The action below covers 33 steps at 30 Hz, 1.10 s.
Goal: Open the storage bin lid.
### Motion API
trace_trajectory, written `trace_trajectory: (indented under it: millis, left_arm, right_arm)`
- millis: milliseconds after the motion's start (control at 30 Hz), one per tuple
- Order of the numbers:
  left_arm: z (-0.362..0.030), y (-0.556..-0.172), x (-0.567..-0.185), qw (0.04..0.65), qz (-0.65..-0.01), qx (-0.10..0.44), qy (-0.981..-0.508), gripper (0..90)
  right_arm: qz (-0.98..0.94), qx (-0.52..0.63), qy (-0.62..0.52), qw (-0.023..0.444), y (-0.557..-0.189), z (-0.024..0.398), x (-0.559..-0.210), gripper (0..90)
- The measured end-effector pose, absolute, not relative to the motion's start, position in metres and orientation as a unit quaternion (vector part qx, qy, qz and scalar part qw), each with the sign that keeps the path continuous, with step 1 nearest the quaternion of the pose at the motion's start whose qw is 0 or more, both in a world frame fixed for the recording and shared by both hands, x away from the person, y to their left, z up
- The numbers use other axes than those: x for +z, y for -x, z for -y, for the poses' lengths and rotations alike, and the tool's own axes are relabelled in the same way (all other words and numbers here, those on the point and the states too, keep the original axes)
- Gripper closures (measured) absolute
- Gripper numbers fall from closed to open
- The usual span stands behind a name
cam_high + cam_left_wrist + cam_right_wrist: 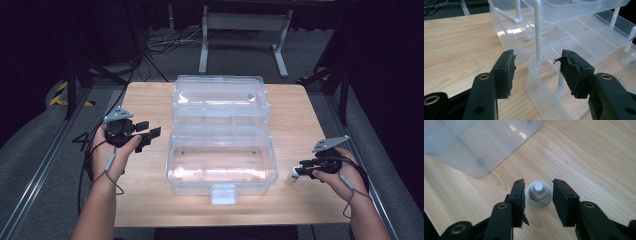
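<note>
A small white dropper-type bottle (539, 194) stands on the wooden table (145, 200), seen end-on from above its tip. My right gripper (538, 192) is open, one jaw on each side of the bottle, with a narrow gap at the right jaw. In the high view this bottle (293, 175) lies at the right gripper's (299, 170) tips, right of the clear plastic box (172, 165). The box stands open, its tiered trays spread toward the far side. My left gripper (150, 129) is open and holds nothing, just left of the box; its jaws (536, 67) face a white tray strut (537, 30).
The box's front latch (223, 194) points at the table's near edge. A small round object (251, 96) lies in the far upper tray. Metal frame legs (204, 47) and cables stand on the floor beyond the table. Bare wood lies on both sides of the box.
</note>
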State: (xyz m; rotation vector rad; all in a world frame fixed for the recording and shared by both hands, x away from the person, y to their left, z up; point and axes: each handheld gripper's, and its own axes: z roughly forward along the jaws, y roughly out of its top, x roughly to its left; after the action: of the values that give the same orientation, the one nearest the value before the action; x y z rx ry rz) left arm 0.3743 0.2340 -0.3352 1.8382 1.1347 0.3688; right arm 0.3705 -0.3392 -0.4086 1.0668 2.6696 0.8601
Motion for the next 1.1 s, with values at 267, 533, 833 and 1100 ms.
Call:
trace_trajectory:
  millis: [267,533,833,1100]
  left_arm:
    - [-0.235,-0.373,-0.337,0.454,-0.465,0.146,-0.746,45.9]
    - [-0.235,-0.374,-0.338,0.454,-0.466,0.145,-0.746,45.8]
    - [-0.237,-0.372,-0.337,0.456,-0.467,0.145,-0.744,45.9]
    - [-0.239,-0.372,-0.338,0.455,-0.47,0.145,-0.742,45.9]
  right_arm:
    - [-0.896,0.265,-0.35,0.066,-0.372,0.337,-0.407,68.6]
    - [-0.904,0.248,-0.342,0.067,-0.372,0.332,-0.407,71.2]
    - [-0.911,0.235,-0.331,0.064,-0.373,0.328,-0.404,71.3]
    - [-0.916,0.223,-0.327,0.062,-0.374,0.327,-0.397,71.3]
